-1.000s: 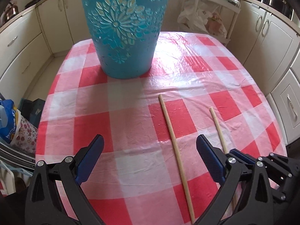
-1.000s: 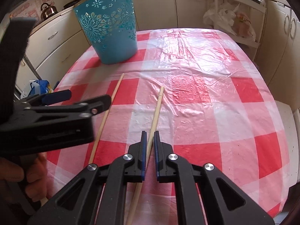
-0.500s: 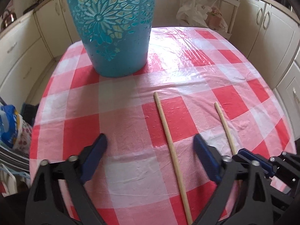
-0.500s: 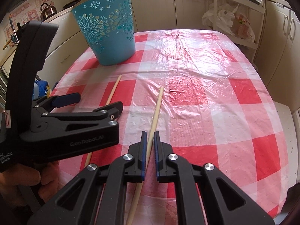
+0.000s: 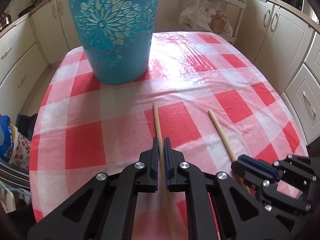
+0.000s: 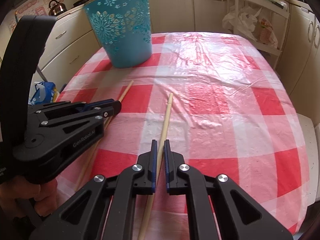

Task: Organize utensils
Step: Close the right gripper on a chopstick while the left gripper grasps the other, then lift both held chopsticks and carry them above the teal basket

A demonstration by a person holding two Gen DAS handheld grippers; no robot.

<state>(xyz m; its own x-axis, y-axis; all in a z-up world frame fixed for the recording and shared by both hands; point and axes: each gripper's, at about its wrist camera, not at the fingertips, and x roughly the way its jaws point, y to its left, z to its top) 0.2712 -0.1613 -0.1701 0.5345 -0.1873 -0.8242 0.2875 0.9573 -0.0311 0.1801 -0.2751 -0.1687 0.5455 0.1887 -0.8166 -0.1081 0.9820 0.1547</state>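
Two long wooden sticks lie on the red-and-white checked table. My left gripper (image 5: 159, 143) is shut on the left stick (image 5: 157, 120), which runs forward between its blue pads. My right gripper (image 6: 159, 146) is shut on the right stick (image 6: 166, 118). The right gripper also shows in the left wrist view (image 5: 250, 165), and the left gripper shows in the right wrist view (image 6: 112, 105), with the left stick (image 6: 125, 92) poking out ahead of it. A teal perforated basket (image 5: 114, 30) stands upright at the table's far left; it also shows in the right wrist view (image 6: 122, 26).
The checked tablecloth (image 6: 230, 110) is covered in wrinkled clear plastic. Cream kitchen cabinets (image 5: 280, 34) surround the table. A white rack with plastic bags (image 6: 258, 26) stands at the far right. A blue bag (image 5: 10, 138) sits on the floor to the left.
My left gripper has moved right over the left stick and closed on it; it was wide open before. My right gripper has stayed shut on the right stick.
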